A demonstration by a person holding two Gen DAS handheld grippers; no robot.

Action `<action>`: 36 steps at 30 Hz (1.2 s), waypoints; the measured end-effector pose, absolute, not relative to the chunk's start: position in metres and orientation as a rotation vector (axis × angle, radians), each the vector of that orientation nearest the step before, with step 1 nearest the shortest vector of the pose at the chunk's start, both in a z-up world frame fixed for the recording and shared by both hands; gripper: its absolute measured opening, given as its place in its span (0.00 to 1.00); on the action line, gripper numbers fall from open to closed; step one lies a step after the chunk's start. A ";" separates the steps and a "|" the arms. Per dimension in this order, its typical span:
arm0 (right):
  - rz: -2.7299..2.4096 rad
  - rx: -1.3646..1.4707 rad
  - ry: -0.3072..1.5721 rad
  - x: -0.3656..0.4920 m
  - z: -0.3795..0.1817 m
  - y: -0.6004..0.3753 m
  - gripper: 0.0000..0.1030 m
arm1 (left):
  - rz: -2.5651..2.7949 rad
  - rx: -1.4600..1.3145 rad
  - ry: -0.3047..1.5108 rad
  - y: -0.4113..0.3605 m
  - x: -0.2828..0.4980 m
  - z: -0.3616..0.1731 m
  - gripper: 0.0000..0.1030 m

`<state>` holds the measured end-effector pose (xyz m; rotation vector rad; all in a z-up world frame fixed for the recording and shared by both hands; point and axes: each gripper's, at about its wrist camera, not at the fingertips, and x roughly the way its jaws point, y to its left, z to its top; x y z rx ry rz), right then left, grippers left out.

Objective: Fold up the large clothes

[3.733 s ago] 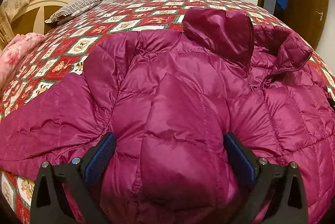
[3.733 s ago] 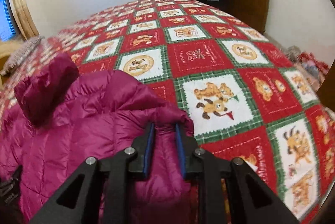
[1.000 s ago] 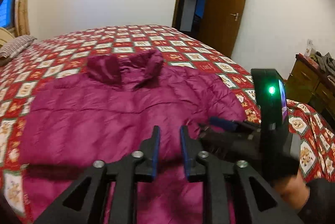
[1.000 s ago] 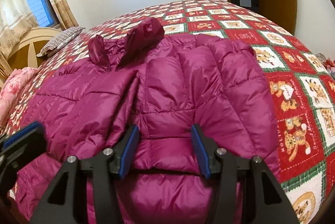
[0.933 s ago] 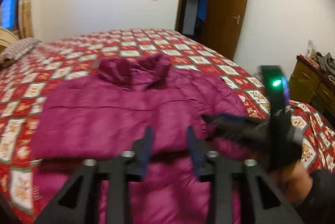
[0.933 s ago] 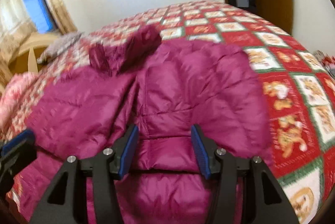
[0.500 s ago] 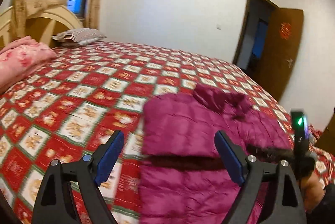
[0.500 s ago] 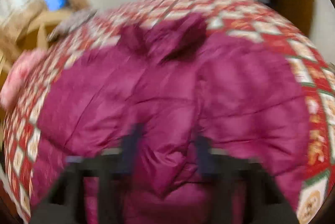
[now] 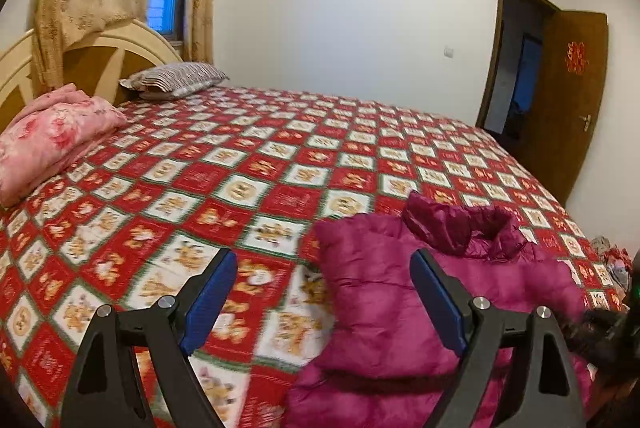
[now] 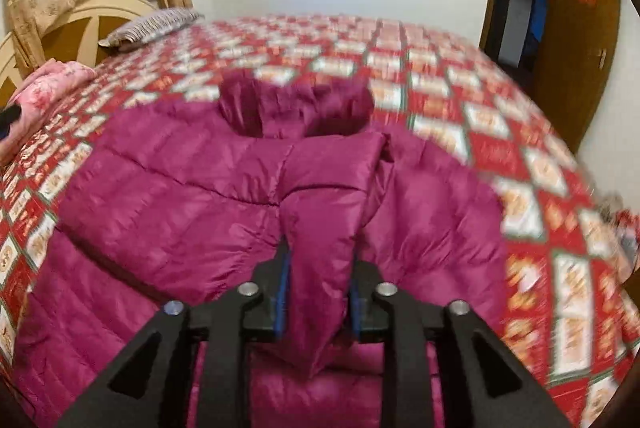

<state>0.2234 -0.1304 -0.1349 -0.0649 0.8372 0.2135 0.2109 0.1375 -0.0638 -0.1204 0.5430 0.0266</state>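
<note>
A magenta down jacket (image 10: 180, 195) lies spread on the red patchwork bedspread (image 10: 460, 107), hood (image 10: 296, 107) at the far end. My right gripper (image 10: 318, 268) has a puffy fold of the jacket (image 10: 324, 211) pinched between its blue pads and raised above the rest; its jaws are opening. In the left wrist view the jacket (image 9: 400, 308) sits at the lower right. My left gripper (image 9: 322, 260) stands wide open over the jacket's left edge and the bedspread (image 9: 240, 187), with nothing between its fingers. The right gripper's dark body (image 9: 624, 328) shows at the right edge.
A folded pink quilt (image 9: 48, 131) and a striped pillow (image 9: 176, 77) lie by the wooden headboard (image 9: 100, 59) at the left. A curtained window is behind it. A brown door (image 9: 572, 99) stands open at the far right.
My left gripper opened wide and swung left off the jacket toward the head of the bed. My right gripper closed on a fold of the jacket and lifted it.
</note>
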 end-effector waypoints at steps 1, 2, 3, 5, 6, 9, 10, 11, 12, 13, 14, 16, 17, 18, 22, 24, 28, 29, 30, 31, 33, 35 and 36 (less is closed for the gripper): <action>0.214 -0.064 0.872 0.226 -0.147 -0.130 0.43 | 0.026 -0.101 0.565 0.127 0.220 -0.067 0.86; 0.209 -0.064 0.881 0.226 -0.149 -0.130 0.44 | 0.021 -0.076 0.581 0.117 0.226 -0.069 0.86; 0.200 -0.047 0.863 0.223 -0.146 -0.134 0.44 | 0.011 -0.057 0.587 0.110 0.229 -0.071 0.86; 0.151 0.029 0.768 0.210 -0.127 -0.148 0.45 | -0.009 -0.029 0.584 0.096 0.233 -0.072 0.86; 0.119 0.059 0.704 0.203 -0.114 -0.154 0.45 | -0.015 -0.022 0.584 0.090 0.235 -0.073 0.86; 0.112 0.078 0.630 0.200 -0.092 -0.155 0.43 | -0.023 -0.018 0.600 0.073 0.247 -0.081 0.86; 0.149 0.079 0.652 0.206 -0.093 -0.148 0.39 | -0.018 -0.011 0.609 0.068 0.251 -0.084 0.86; 0.191 0.073 0.701 0.215 -0.099 -0.140 0.27 | -0.002 0.001 0.619 0.063 0.257 -0.090 0.86; 0.204 0.071 0.729 0.223 -0.105 -0.135 0.23 | 0.022 0.013 0.634 0.060 0.264 -0.096 0.86; 0.210 0.069 0.756 0.231 -0.113 -0.131 0.23 | 0.035 0.015 0.641 0.060 0.268 -0.100 0.86; 0.204 0.068 0.782 0.240 -0.123 -0.126 0.23 | 0.054 0.014 0.649 0.062 0.273 -0.106 0.86; 0.224 0.080 0.834 0.255 -0.143 -0.116 0.23 | 0.100 0.014 0.668 0.070 0.283 -0.117 0.86; 0.235 0.078 0.847 0.256 -0.151 -0.110 0.23 | 0.128 0.013 0.689 0.078 0.288 -0.126 0.86; 0.242 0.068 0.852 0.258 -0.159 -0.105 0.23 | 0.145 0.016 0.700 0.082 0.291 -0.132 0.86; 0.272 0.081 0.872 0.266 -0.172 -0.100 0.24 | 0.218 0.010 0.755 0.109 0.302 -0.162 0.86; 0.299 0.116 0.878 0.271 -0.174 -0.102 0.23 | 0.213 -0.055 0.813 0.122 0.310 -0.178 0.86; 0.328 0.178 0.878 0.273 -0.173 -0.111 0.23 | 0.193 -0.151 0.893 0.136 0.322 -0.193 0.89; 0.329 0.182 0.880 0.274 -0.173 -0.111 0.23 | 0.197 -0.142 0.896 0.134 0.322 -0.193 0.89; 0.330 0.175 0.884 0.275 -0.171 -0.109 0.23 | 0.200 -0.127 0.894 0.131 0.321 -0.191 0.89; 0.331 0.156 0.892 0.274 -0.166 -0.109 0.23 | 0.194 -0.117 0.891 0.130 0.318 -0.188 0.89; 0.330 0.152 0.863 0.272 -0.151 -0.114 0.23 | 0.157 -0.106 0.843 0.128 0.303 -0.172 0.89; 0.300 0.176 0.778 0.271 -0.128 -0.129 0.39 | 0.109 -0.108 0.739 0.129 0.285 -0.145 0.89; 0.272 0.183 0.745 0.274 -0.118 -0.135 0.63 | 0.091 -0.105 0.705 0.127 0.283 -0.132 0.89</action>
